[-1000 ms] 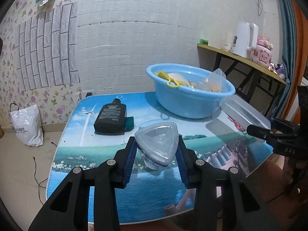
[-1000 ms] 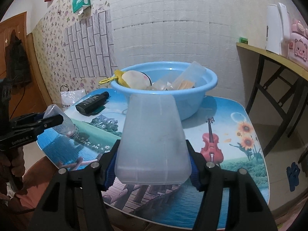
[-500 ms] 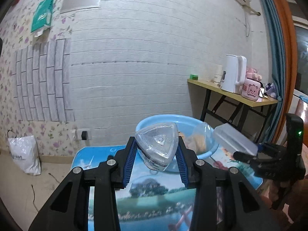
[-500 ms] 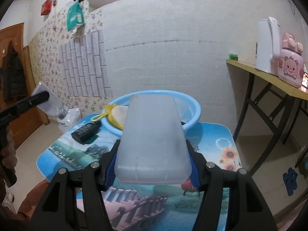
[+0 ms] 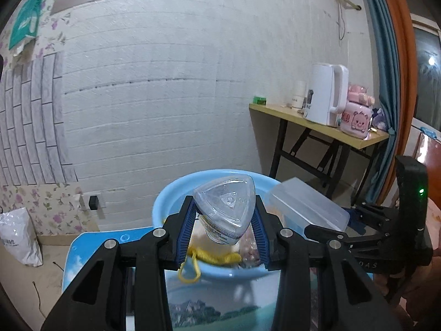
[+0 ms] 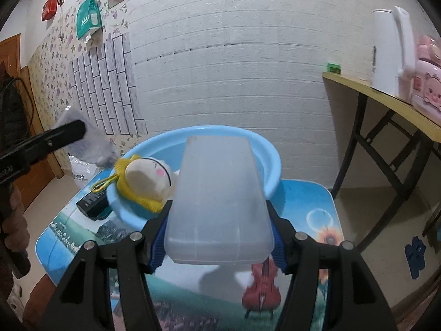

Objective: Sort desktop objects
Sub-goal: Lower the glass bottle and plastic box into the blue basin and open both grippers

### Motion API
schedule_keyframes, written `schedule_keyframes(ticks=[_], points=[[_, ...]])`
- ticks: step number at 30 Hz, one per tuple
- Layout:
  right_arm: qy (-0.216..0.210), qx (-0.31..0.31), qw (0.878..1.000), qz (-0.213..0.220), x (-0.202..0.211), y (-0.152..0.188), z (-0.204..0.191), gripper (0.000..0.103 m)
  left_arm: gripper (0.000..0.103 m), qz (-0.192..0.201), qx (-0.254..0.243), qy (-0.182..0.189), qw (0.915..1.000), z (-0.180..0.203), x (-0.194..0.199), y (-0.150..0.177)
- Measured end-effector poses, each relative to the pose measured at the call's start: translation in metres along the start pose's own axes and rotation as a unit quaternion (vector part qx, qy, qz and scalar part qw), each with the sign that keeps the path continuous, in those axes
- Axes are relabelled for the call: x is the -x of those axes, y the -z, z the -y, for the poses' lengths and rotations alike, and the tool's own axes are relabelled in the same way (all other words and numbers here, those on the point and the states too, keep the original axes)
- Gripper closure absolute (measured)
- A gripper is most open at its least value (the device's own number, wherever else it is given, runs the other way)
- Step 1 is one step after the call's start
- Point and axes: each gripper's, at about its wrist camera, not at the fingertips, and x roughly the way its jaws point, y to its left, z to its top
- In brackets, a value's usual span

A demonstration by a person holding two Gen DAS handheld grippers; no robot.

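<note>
Mid-task, sorting partly done, judging by the layout. The blue basin [image 6: 271, 162] on the printed table [image 6: 325, 207] already holds a plush toy with yellow knit trim [image 6: 146, 178] and some smaller bits that are too blurred to name. A dark flat bottle [image 6: 92, 201] lies on the table just beside the basin's left wall, not yet sorted. Two more items are in the air, one per tool.

The left gripper [image 5: 224, 230] is clenched on a clear plastic bottle [image 5: 224, 211]; its blue pads [image 5: 185, 227] press both flanks, and the rounded triangular base faces the camera. In the left wrist view the bottle sits in front of the basin [image 5: 168, 195], and whether it is over the basin or short of it cannot be told.

The right gripper [image 6: 219, 245] is clamped on a frosted plastic box [image 6: 217, 201], pads on its two long sides near the closer end. The box juts forward, its far end overlapping the basin rim in this view. In the left wrist view the same box appears at the basin's right edge.

Left to do, by guess: drop the bottle and the box into the basin, then fetch the dark bottle. Nothing else loose shows on the table.
</note>
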Motion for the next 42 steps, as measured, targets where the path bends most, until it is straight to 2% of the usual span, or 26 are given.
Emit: schedule_keyframes(ticks=[6, 10, 11, 15, 16, 18, 20, 21, 30, 42], points=[[-0.018, 0.000, 1.000, -0.017, -0.037, -0.015, 0.004, 0.043, 0.064, -0.020, -0.006, 0.002, 0.9998, 0.001, -0.042, -0.007], [-0.021, 0.007, 1.000, -0.013, -0.053, -0.025, 0.003, 0.043, 0.063, -0.030, 0.006, 0.000, 0.9995, -0.004, -0.064, -0.010], [-0.021, 0.009, 1.000, -0.013, -0.056, -0.026, 0.004, 0.043, 0.060, -0.033, 0.009, 0.002, 0.9994, -0.005, -0.069, -0.010], [-0.015, 0.015, 1.000, -0.016, -0.064, -0.029, 0.004, 0.042, 0.037, -0.041, 0.012, -0.002, 0.9991, -0.008, -0.081, -0.012], [-0.014, 0.017, 1.000, -0.017, -0.064, -0.029, 0.004, 0.042, 0.034, -0.040, 0.011, -0.005, 0.9991, -0.008, -0.081, -0.012], [-0.015, 0.019, 1.000, -0.019, -0.064, -0.029, 0.003, 0.037, 0.025, -0.038, 0.011, -0.020, 0.9990, -0.011, -0.078, -0.011], [-0.027, 0.018, 0.999, -0.018, -0.061, -0.027, 0.002, 0.029, 0.025, -0.039, 0.017, -0.025, 0.9988, -0.016, -0.074, -0.009], [-0.028, 0.018, 0.999, -0.017, -0.060, -0.027, 0.001, 0.028, 0.025, -0.041, 0.022, -0.028, 0.9985, -0.019, -0.071, -0.008], [-0.046, 0.030, 0.998, -0.008, -0.035, -0.020, -0.019, 0.027, 0.024, -0.052, 0.054, -0.075, 0.9943, -0.054, -0.033, 0.012], [-0.053, 0.041, 0.998, -0.018, -0.015, -0.009, -0.043, 0.027, 0.023, -0.062, 0.084, -0.122, 0.9870, -0.091, 0.011, 0.040]])
